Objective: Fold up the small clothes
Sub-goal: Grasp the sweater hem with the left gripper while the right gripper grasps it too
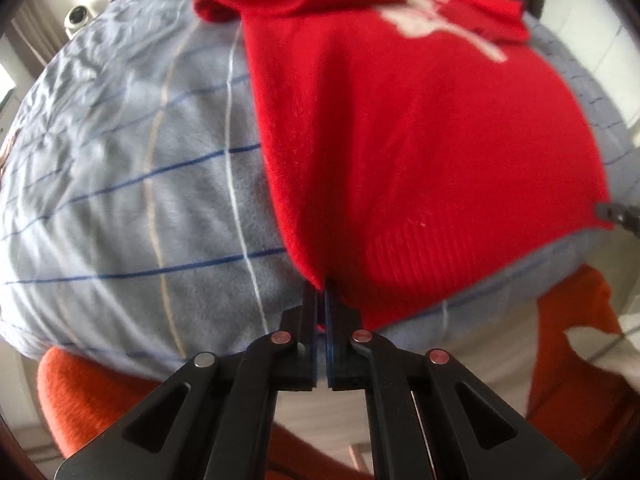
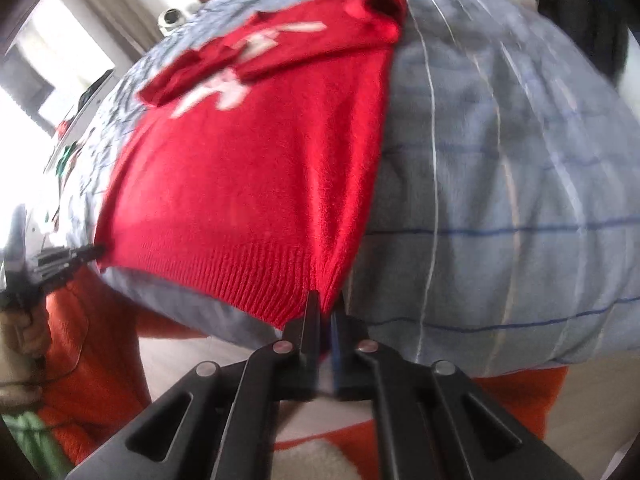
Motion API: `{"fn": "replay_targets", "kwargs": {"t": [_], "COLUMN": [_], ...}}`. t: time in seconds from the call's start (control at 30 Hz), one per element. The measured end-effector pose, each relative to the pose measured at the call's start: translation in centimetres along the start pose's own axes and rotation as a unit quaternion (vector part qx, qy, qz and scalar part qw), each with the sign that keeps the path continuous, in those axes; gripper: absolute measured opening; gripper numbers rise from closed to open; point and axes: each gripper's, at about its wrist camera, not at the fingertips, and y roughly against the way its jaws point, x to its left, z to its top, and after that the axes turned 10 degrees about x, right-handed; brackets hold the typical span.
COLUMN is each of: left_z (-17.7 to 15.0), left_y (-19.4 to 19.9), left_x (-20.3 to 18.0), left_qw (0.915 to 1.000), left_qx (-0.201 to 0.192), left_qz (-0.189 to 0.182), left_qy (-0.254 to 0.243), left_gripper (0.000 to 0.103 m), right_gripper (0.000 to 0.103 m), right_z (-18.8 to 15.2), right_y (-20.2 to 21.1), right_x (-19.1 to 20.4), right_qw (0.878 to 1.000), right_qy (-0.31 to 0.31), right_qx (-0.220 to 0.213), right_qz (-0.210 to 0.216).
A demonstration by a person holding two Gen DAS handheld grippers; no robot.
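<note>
A small red knitted sweater [image 1: 400, 140] with a white pattern on its chest lies flat on a pale blue checked blanket [image 1: 140, 160], both sleeves folded across the chest. My left gripper [image 1: 322, 286] is shut on the sweater's near left hem corner. My right gripper [image 2: 326, 300] is shut on the near right hem corner of the sweater [image 2: 248, 184], by the ribbed band. In the right wrist view the left gripper [image 2: 94, 252] shows at the far left hem corner, and the right gripper's tip [image 1: 604, 212] shows at the edge of the left wrist view.
The blanket [image 2: 500, 200] covers a raised surface whose near edge runs just under the hem. Orange fabric [image 1: 84, 400] hangs below that edge. A white round camera [image 1: 78, 18] sits at the far left. Dark clutter [image 2: 580, 20] stands at the far right.
</note>
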Motion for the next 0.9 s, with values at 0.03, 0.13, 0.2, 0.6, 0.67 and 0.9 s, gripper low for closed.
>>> {"fn": "replay_targets", "kwargs": {"t": [0.03,0.13,0.2,0.6,0.67,0.9], "left_z": [0.2,0.5,0.5,-0.1,-0.3,-0.6], "left_y": [-0.4,-0.9,-1.3,-2.1,-1.7,-1.3], "left_x": [-0.1,0.0,0.1,-1.8,-2.1,-2.1], "left_qw": [1.0000,0.9999,0.9998,0.9996,0.9996,0.9994], "left_qx": [0.001,-0.002,-0.004,-0.011,-0.011,-0.014], "left_qz": [0.004,0.005,0.001,0.015,0.018,0.018], "left_qy": [0.004,0.014,0.021,0.019,0.020,0.025], "left_gripper": [0.000,0.001,0.001,0.002,0.002,0.003], "right_gripper": [0.004,0.004,0.004,0.004,0.004,0.006], "right_z": [0.0,0.3,0.4,0.4,0.3,-0.2], "right_y": [-0.6,-1.5,-1.6,-2.0,-2.0,-1.7], "right_x": [0.0,-0.2,-0.6,-0.9,-0.9,-1.4], "right_qw": [1.000,1.000,1.000,0.999,0.998,0.997], "right_qy": [-0.004,-0.018,-0.030,-0.046,-0.052,-0.071], "right_qx": [0.001,-0.002,-0.003,-0.011,-0.013,-0.021], "right_qz": [0.000,0.001,0.007,0.013,0.017,0.033]}}
